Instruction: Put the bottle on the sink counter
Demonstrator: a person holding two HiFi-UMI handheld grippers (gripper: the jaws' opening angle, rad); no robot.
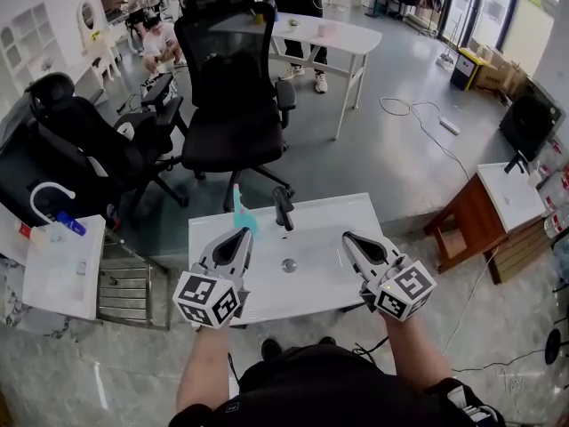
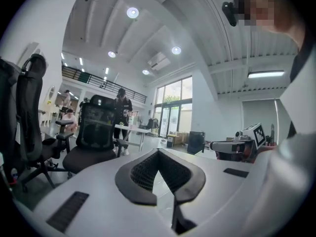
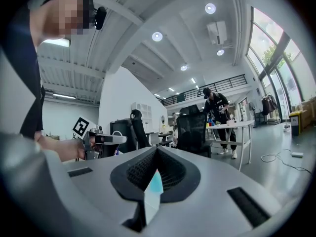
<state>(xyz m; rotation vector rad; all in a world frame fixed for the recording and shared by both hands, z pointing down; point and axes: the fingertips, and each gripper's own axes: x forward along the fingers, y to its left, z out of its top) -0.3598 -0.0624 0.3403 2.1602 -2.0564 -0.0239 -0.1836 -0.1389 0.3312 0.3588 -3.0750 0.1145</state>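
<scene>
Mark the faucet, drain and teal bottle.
faucet (image 1: 283,210): head view, on its black body.
drain (image 1: 288,264): head view, its metal centre.
teal bottle (image 1: 244,213): head view, on its body.

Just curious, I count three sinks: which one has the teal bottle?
The middle sink: the teal bottle stands at its back edge, left of the faucet. The left sink and right sink have none.

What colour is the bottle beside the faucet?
Teal; the bottle shows best in the head view, left of the black faucet.
</scene>
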